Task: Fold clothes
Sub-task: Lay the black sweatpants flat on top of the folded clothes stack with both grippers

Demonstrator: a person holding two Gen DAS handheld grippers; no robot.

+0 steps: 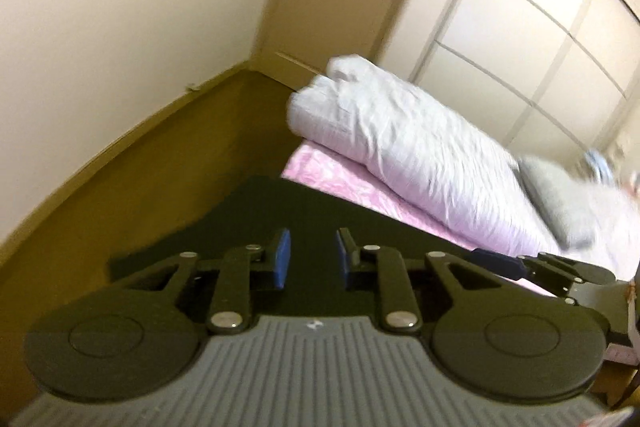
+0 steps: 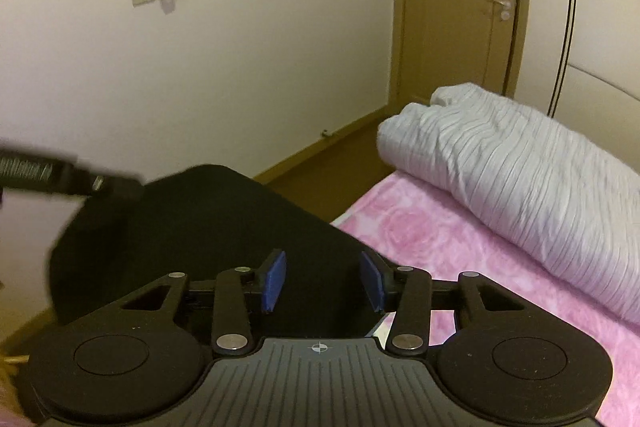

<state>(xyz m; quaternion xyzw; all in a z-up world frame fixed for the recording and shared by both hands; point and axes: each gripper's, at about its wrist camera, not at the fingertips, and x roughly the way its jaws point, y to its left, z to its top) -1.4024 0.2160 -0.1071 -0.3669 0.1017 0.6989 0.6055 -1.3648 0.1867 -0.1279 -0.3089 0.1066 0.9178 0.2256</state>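
A black garment (image 2: 192, 235) lies at the near edge of the bed, spread dark and flat over the pink bed cover (image 2: 432, 243), and its far side hangs past the bed's edge toward the brown floor (image 2: 332, 167). Its folds and outline are hard to read, since the cloth is uniformly black and both views are blurred.

The right gripper (image 2: 323, 277) hovers over the garment with its jaws spread; the blue pads stand apart and whether they touch the cloth cannot be told. The left gripper (image 1: 310, 257) is likewise over the black cloth, jaws spread with a narrower gap, nothing clearly pinched between them. In the right wrist view the left gripper enters from the left edge, cut off, just at the garment's upper left corner.

Beyond the garment a rolled grey-white duvet (image 2: 520, 167) lies along the bed, leaving a strip of pink cover free between it and the cloth. A grey pillow (image 1: 560, 203) rests on the duvet's far end, smeared by blur. The floor strip between bed and cream wall (image 2: 200, 67) is open, running to a brown door (image 2: 452, 7).
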